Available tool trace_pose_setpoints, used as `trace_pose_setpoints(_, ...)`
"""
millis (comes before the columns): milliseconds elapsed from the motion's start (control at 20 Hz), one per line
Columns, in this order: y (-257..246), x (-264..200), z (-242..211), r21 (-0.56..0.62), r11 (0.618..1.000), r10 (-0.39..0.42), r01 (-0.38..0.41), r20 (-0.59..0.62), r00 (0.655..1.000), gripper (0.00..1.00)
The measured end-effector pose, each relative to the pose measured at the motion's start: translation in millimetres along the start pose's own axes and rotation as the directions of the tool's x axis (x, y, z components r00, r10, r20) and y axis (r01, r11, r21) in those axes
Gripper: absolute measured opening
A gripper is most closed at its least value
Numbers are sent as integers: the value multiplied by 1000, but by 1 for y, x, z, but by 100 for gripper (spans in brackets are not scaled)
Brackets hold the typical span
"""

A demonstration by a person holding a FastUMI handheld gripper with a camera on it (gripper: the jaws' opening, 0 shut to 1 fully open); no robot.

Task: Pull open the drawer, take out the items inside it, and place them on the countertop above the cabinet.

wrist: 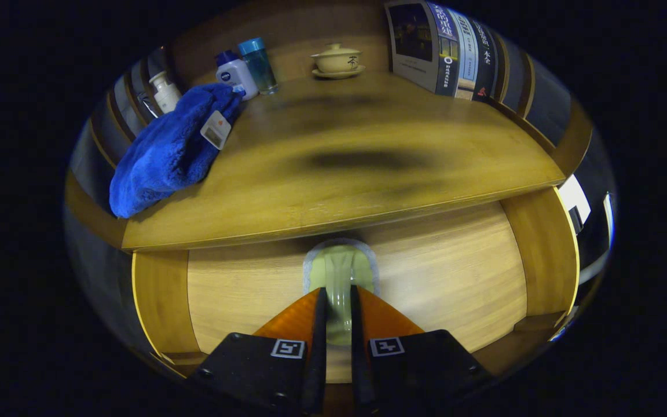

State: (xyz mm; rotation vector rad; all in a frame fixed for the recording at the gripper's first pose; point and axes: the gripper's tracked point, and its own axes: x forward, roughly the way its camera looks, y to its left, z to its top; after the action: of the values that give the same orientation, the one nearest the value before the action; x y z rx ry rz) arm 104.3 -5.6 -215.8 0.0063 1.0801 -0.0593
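Observation:
A wooden drawer front [443, 278] sits just under the countertop [368, 185] of the cabinet. In its middle is a pale green handle [340, 269] on a grey backing. My gripper [338, 294] is shut on the handle, one finger pressing on each side of it. The drawer looks closed or barely out; its inside is hidden. On the countertop to the left lies a blue fluffy towel [165, 153] with a white tag.
At the back of the countertop stand a small white pump bottle [165, 92], a white bottle with a blue cap [235, 72], a blue tumbler [258, 63] and a lidded tea bowl on a saucer [337, 59]. Books [443, 49] stand at the back right.

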Motion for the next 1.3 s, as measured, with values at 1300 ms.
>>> trace_pose_setpoints(1300, 9, -84, 179, -3, 1000, 16, -16, 227, 974, 27)
